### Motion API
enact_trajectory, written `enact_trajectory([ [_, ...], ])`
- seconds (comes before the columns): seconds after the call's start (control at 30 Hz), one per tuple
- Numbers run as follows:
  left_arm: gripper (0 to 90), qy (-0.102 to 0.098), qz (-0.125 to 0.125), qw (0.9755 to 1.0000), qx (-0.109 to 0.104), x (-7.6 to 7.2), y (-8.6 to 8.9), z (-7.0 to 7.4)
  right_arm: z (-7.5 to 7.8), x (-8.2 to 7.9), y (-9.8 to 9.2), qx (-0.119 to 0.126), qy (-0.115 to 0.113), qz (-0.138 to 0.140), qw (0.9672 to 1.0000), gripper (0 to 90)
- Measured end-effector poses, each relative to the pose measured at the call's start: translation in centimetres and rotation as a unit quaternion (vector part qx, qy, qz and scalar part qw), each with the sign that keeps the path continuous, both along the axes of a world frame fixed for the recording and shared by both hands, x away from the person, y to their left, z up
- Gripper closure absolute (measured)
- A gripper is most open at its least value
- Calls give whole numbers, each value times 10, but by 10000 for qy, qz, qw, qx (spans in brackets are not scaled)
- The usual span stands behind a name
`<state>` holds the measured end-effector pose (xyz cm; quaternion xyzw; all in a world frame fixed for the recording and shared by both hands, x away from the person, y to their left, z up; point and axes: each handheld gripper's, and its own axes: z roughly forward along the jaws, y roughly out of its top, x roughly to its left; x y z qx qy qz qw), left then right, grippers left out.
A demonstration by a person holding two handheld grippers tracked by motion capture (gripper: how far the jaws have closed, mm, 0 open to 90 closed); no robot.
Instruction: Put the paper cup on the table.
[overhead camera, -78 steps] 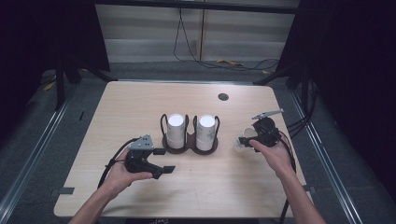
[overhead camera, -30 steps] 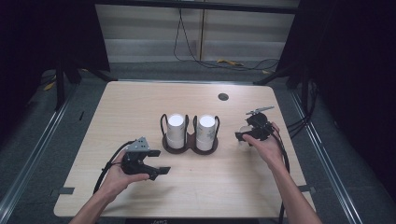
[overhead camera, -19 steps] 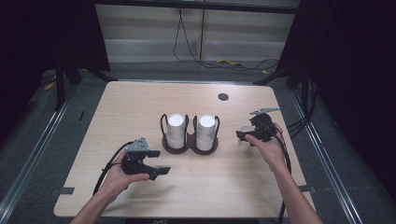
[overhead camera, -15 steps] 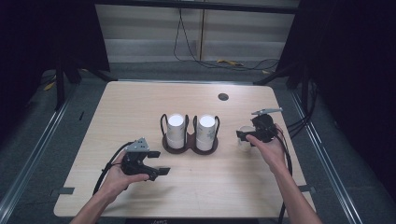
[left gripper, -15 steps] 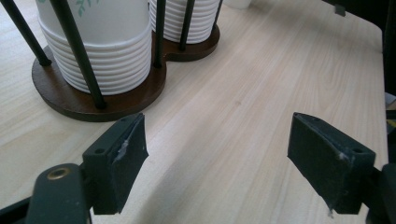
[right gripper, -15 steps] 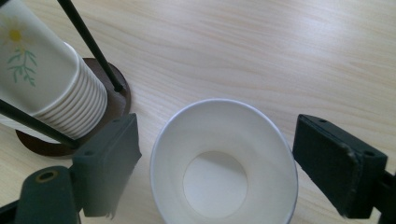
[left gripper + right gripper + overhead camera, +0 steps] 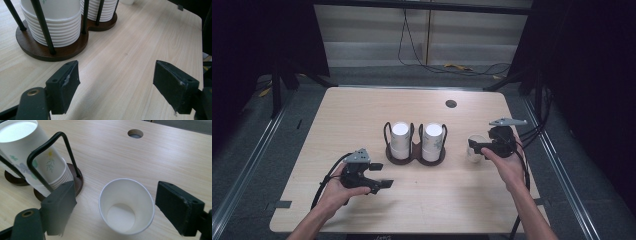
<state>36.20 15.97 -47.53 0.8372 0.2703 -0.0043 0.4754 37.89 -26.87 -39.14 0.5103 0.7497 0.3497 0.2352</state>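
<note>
Clearly the right gripper [image 7: 115, 212] stands with its jaws spread; they have just been closing a little, and a single white paper cup [image 7: 126, 206] stands upright on the table [image 7: 175, 157] between them, a gap showing on either side, so the pads do not press on it. Seen from the high view, that cup [image 7: 475, 146] sits just right of the dark wooden cup holder [image 7: 414, 155], whose two wire cages each keep a stack of paper cups [image 7: 401, 140]. Farther left, the left gripper [image 7: 116, 86] has its jaws wide apart over bare tabletop, having just closed slightly, nothing between them, near the holder's base [image 7: 40, 51].
</note>
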Motion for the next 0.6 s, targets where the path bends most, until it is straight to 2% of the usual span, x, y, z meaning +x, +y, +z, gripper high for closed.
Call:
enact_trajectory([
  [0.07,210,42,-12,10000,-64,0,0,0,2,-9,-2,79,-55,11,10000,180],
  [0.27,205,34,-26,10000,-23,-2,0,0,-2,-32,-8,214,-135,3,9997,187],
  [0.4,204,53,0,10000,-5,-1,1,-1,-11,-47,-10,302,-119,6,9995,192],
  [0.47,205,170,34,9997,-152,-1,1,1,-17,-55,-9,279,-182,-30,9994,201],
  [0.53,210,70,47,9998,-165,-2,2,2,-23,-63,-6,305,-230,14,9993,196],
  [0.6,210,77,56,9999,-101,-2,3,2,-28,-70,-5,414,-256,39,9988,196],
])
